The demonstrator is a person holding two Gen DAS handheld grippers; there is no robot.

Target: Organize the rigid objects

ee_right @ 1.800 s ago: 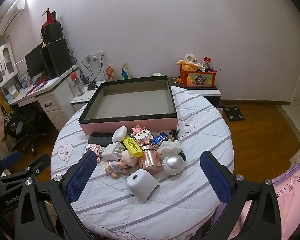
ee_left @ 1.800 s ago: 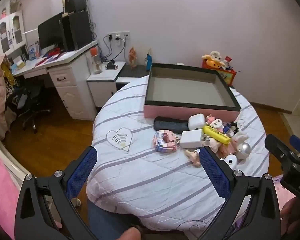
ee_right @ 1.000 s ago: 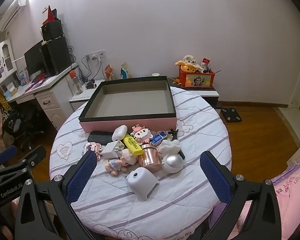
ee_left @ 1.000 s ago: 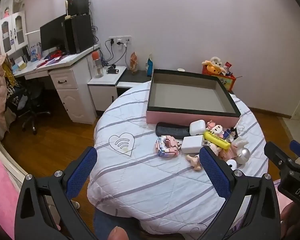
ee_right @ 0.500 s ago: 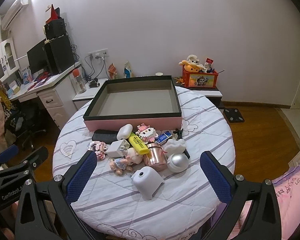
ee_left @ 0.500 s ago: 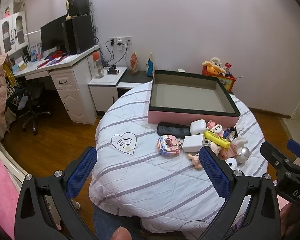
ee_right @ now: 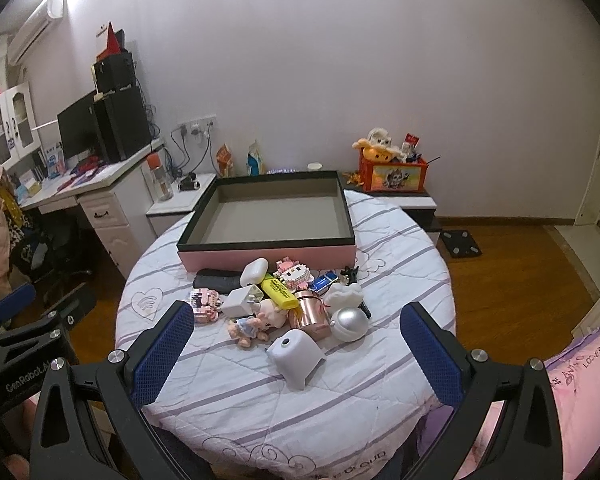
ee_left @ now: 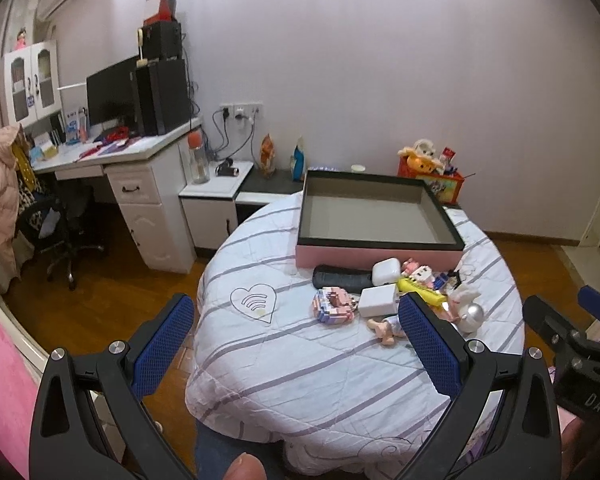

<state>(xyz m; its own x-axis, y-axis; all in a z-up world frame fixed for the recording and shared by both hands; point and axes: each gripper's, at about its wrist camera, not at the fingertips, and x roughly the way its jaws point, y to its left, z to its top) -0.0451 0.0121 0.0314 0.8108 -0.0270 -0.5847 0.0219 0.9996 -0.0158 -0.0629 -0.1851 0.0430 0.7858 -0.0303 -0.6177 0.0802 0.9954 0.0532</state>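
Observation:
A pink box with a black rim (ee_right: 266, 254) (ee_left: 380, 254) lies open and empty at the back of the round table (ee_right: 400, 264). In front of it is a pile of small objects: a black case (ee_right: 216, 279), a white earbud case (ee_right: 254, 272), a yellow marker (ee_right: 279, 293), a white charger (ee_right: 240, 301), a pink block toy (ee_right: 206, 305), a copper cup (ee_right: 310, 312), a silver ball (ee_right: 349, 323), a doll (ee_right: 256, 322) and a white dome-shaped device (ee_right: 296, 356). My left gripper (ee_left: 296, 340) and right gripper (ee_right: 296, 348) are both open and empty, held above the table's near edge.
A white desk with a monitor and computer tower (ee_right: 104, 128) stands at the left with a chair (ee_left: 60, 224). A low cabinet holds an orange toy box (ee_right: 392, 172) behind the table. Wooden floor lies to the right. A pink bedspread (ee_right: 572, 392) is at the lower right.
Both grippers have drifted slightly while staying open. The table and pile sit a little further right in the left wrist view. Nothing on the table has moved.

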